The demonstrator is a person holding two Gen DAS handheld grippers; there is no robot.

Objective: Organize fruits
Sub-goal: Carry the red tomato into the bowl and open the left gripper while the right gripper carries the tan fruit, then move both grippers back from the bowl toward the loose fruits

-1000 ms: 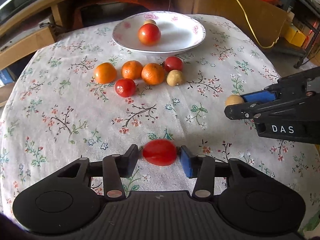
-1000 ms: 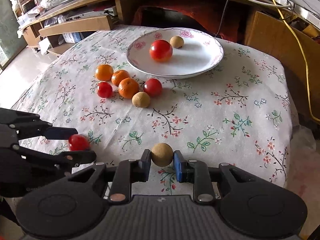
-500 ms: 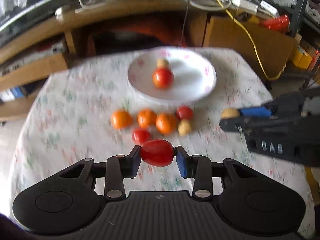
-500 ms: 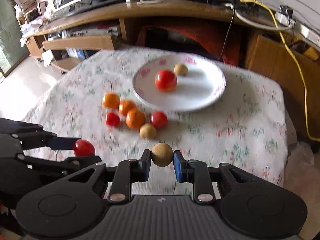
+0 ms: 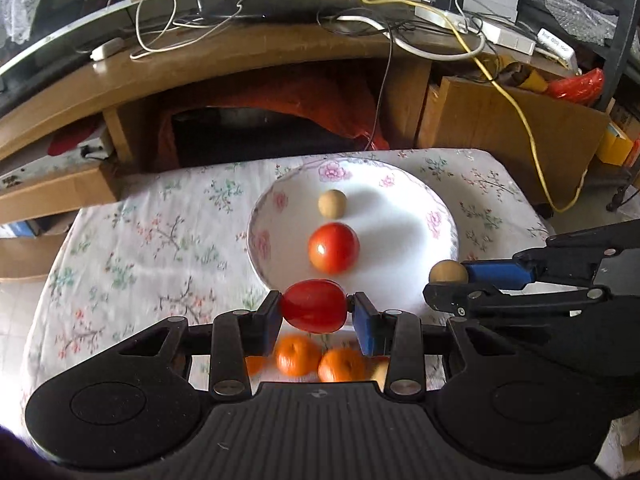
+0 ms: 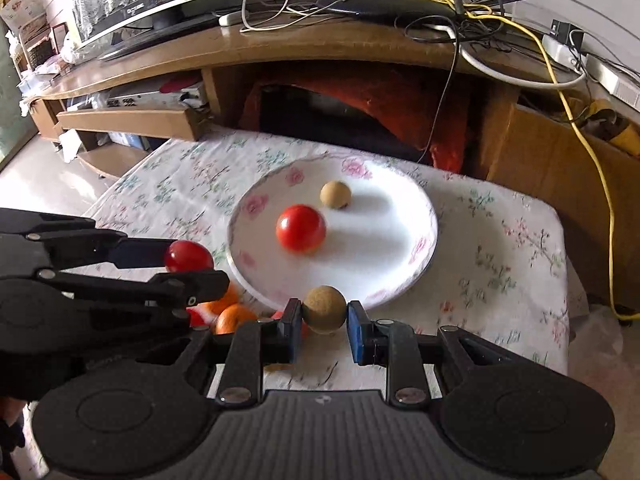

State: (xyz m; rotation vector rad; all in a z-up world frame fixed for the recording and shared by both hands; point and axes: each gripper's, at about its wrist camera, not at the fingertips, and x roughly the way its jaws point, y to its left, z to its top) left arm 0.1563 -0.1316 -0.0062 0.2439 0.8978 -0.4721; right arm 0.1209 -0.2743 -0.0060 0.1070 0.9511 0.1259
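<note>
My left gripper is shut on a small red tomato and holds it in the air at the near rim of the white floral plate. My right gripper is shut on a tan round fruit at the plate's near rim. The plate holds a large red tomato and another tan fruit. Oranges lie on the cloth below my left fingers, partly hidden. Each gripper shows in the other's view, the right and the left.
The table has a floral cloth. Behind it stands a wooden TV stand with a tangle of cables and a cardboard box at the right. More fruit lies by the plate's near left edge.
Both grippers have lifted their fruit off the table and moved forward to the plate's near rim. The loose oranges now lie under the left fingers.
</note>
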